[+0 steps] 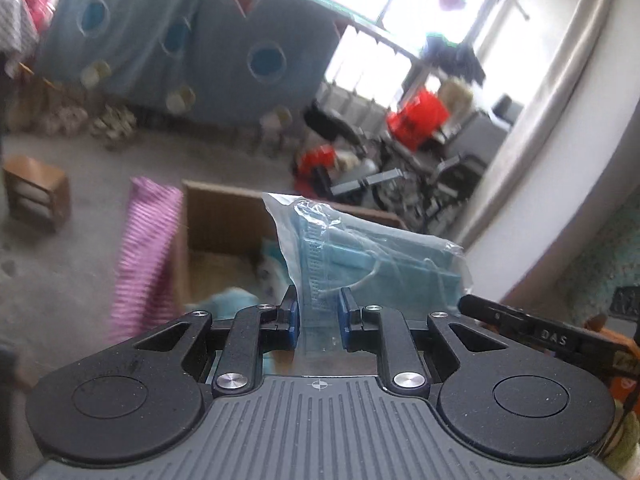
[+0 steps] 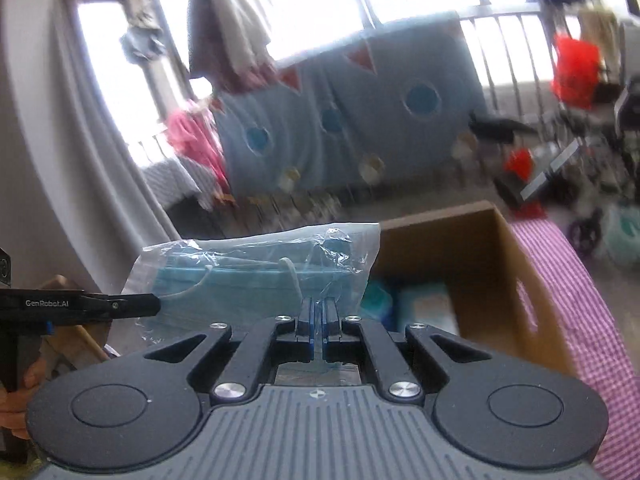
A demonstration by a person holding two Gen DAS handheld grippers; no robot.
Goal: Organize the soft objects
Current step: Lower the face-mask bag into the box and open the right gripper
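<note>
2 tools clamp mask pack [image 1: 360,256] | left tool [image 1: 318,314] | right tool [image 2: 319,322] | label "GenRobot.AI"

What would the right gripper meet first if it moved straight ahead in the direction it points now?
Probably the open cardboard box just ahead and below; depth is unclear. The right gripper is already shut on the clear bag of blue face masks, which would travel with it.

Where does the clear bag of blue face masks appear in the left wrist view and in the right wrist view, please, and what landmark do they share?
Left wrist view: the bag of masks rises at centre, right of middle, from the left gripper, shut on it.
Right wrist view: the bag spreads left of centre, pinched by the right gripper.
Shared landmark: the cardboard box just behind the bag.
</note>
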